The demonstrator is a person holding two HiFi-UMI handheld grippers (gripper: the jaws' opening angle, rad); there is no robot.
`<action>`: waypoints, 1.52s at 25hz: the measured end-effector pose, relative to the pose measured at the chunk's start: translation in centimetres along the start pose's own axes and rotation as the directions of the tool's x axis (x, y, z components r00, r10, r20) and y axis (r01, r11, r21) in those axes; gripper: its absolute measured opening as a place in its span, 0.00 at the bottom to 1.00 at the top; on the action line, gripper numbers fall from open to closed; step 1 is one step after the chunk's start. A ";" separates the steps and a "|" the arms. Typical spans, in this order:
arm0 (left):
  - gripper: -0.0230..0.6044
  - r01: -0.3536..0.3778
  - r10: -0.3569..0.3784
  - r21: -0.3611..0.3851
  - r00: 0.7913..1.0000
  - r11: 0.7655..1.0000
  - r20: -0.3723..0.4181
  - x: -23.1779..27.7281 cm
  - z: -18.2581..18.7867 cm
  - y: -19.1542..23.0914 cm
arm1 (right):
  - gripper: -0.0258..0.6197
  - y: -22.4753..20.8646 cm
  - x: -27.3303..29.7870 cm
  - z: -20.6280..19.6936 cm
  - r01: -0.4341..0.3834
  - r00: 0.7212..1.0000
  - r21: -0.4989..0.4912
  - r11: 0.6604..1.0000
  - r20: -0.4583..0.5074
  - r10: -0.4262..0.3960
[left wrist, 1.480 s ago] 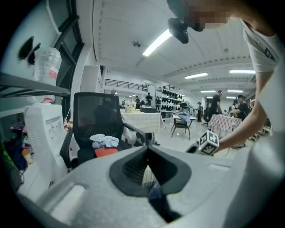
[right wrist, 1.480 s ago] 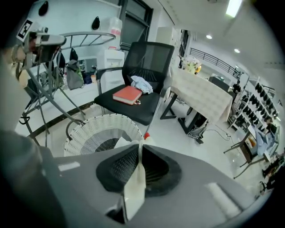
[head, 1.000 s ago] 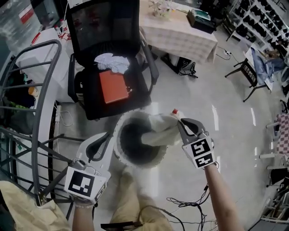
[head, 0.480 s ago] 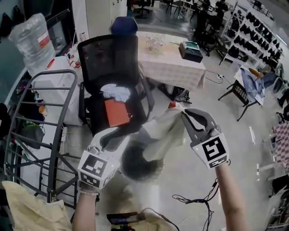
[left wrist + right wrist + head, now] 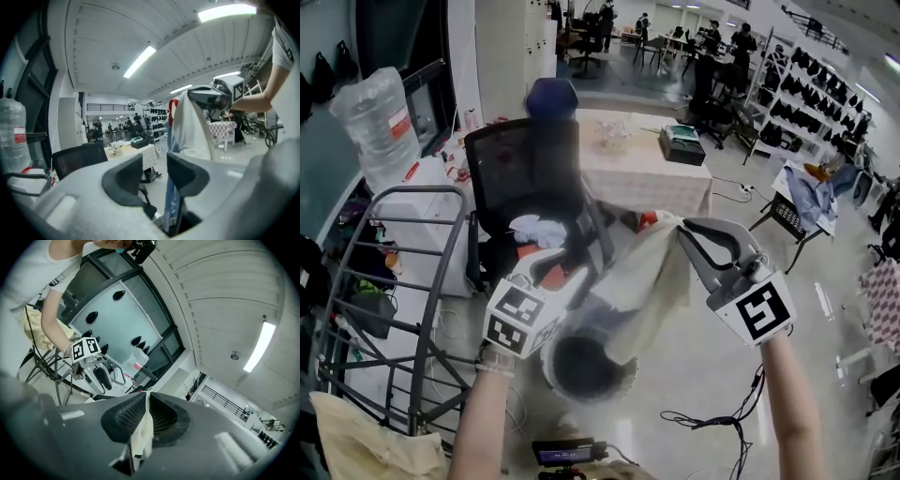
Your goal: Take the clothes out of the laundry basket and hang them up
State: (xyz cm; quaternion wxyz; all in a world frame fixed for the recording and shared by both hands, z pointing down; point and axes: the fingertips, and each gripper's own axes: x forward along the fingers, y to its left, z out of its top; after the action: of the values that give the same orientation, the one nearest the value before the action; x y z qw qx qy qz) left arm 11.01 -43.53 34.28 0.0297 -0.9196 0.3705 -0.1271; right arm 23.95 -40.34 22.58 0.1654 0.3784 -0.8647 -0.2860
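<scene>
a black mesh office chair (image 5: 525,178) stands on the pale floor with a crumpled white cloth (image 5: 539,230) and a red flat thing (image 5: 528,252) on its seat. behind it is a table with a pale cloth (image 5: 642,173) bearing a dark box (image 5: 680,145). a big clear water bottle (image 5: 380,117) stands at the left, and black cables (image 5: 712,417) lie on the floor.

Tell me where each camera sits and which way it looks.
Head view: on the person's head, looking down at the round white laundry basket; both forearms, left gripper and right gripper show.
Left gripper view: on the left gripper, facing across the room; its fingers, just opened, pinch nothing; the right arm shows.
Right gripper view: on the right gripper, facing dark windows; its fingers pinch the cream cloth garment; the left arm shows.
Shared: all show the garment.
</scene>
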 end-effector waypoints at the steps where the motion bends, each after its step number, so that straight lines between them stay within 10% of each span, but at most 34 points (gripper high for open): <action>1: 0.28 0.004 -0.004 0.004 1.000 1.000 -0.003 0.6 0.2 0.2 | 0.08 -0.1 -0.2 0.5 -0.002 1.000 -0.009 1.000 0.008 0.003; 10: 0.26 0.134 -0.120 -0.083 0.981 0.987 0.153 2.1 5.5 -0.8 | 0.08 0.0 -2.0 3.3 0.000 1.000 -0.055 0.998 0.022 0.002; 27: 0.24 0.483 -0.512 0.181 0.839 0.857 0.182 0.8 14.3 -7.9 | 0.08 1.6 -3.2 5.1 -0.015 0.999 -0.044 0.999 0.043 0.017; 31: 0.04 0.466 -0.505 0.222 0.845 0.857 0.175 1.5 14.7 -8.2 | 0.08 1.5 -3.5 4.6 -0.015 0.999 -0.038 0.999 0.037 0.017; 38: 0.03 0.413 -0.455 0.255 0.880 0.874 0.137 1.3 17.3 -7.3 | 0.08 1.5 -3.9 2.7 -0.013 1.000 -0.003 1.000 -0.001 0.013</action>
State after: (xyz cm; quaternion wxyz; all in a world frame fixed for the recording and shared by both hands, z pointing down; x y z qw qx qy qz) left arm 21.24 -39.87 18.97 0.1369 -0.9783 0.1328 -0.0806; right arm 24.30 -35.62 21.18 0.1681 0.3726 -0.8667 -0.2859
